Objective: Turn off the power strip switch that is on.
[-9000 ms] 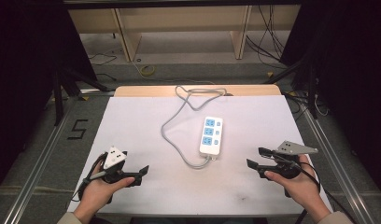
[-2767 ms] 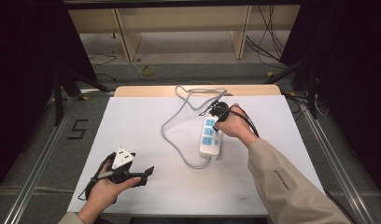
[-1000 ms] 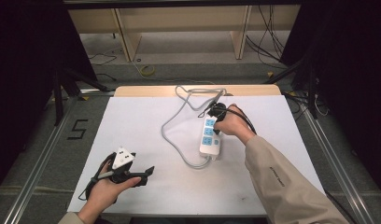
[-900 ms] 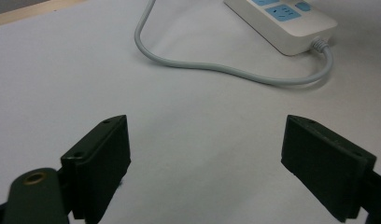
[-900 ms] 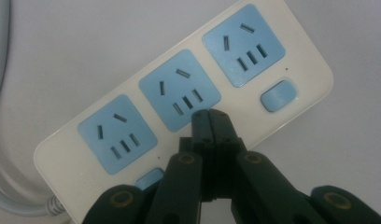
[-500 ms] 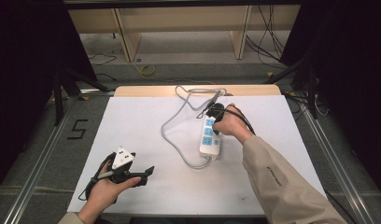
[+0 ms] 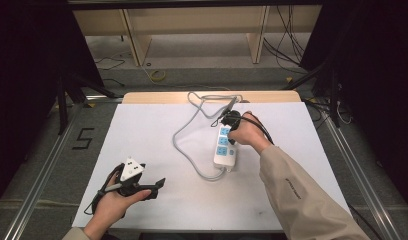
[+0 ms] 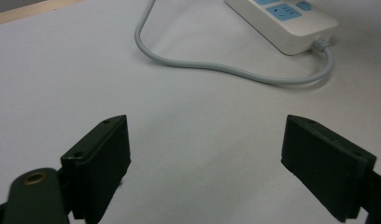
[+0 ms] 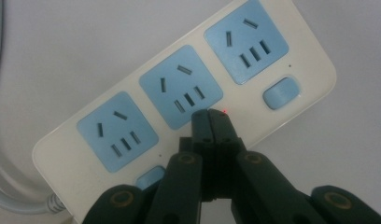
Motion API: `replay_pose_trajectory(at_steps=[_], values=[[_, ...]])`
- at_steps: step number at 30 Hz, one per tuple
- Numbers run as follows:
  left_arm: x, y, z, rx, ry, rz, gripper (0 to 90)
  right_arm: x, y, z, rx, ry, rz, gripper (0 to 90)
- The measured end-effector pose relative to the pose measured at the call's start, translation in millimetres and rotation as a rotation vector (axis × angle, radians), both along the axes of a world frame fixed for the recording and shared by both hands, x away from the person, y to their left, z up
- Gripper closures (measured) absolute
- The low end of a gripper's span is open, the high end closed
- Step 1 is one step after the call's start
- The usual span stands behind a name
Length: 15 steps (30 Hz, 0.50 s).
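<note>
A white power strip [image 7: 225, 155] with three blue sockets lies right of the table's middle, and its grey cable [image 7: 181, 131] loops to the left and back. My right gripper [image 7: 230, 131] stands over the strip's far half. In the right gripper view its jaws [image 9: 210, 114] are shut, with the tips down on the strip [image 9: 132, 98] beside the middle socket, between two blue switches; a small red light glows at the tips. My left gripper [image 7: 157, 186] rests near the front left, held low over the table. Its jaws [image 8: 207, 172] are wide open with nothing between them.
White paper [image 7: 152, 130] covers the table, whose wooden far edge [image 7: 157, 96] shows behind. The cable's plug end [image 7: 227, 107] lies by that far edge. In the left gripper view the strip's cable end [image 8: 291, 28] and cable [image 8: 226, 70] lie ahead. A metal rail [image 7: 47, 165] runs along the left side.
Since the oldest frame my right gripper has gone from the front right of the table to the power strip and shut. Over the last second nothing has visibly moved.
</note>
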<state>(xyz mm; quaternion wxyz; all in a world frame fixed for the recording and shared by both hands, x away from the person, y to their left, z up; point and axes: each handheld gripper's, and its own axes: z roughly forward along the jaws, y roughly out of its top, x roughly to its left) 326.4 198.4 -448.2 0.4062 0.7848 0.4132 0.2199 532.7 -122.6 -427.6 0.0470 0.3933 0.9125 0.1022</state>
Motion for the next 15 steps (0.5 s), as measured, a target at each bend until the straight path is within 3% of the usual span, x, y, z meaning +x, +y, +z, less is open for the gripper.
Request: replay_pose_trajectory(at_steps=[7, 9, 15], values=[[0.1, 0.2, 0.0, 0.0, 0.0, -0.001, 15.2, 1.1, -1.1, 0.3, 0.008, -0.006, 0.003, 90.0], [0.2, 0.3, 0.1, 0.001, 0.001, -0.002, 15.2, 1.6, -0.4, 0.7, -0.002, -0.039, 0.006, 90.0], [0.4, 0.6, -0.1, 0.0, 0.002, 0.0, 15.2, 2.1, 1.4, 1.0, -0.013, -0.035, 0.009, 90.0]])
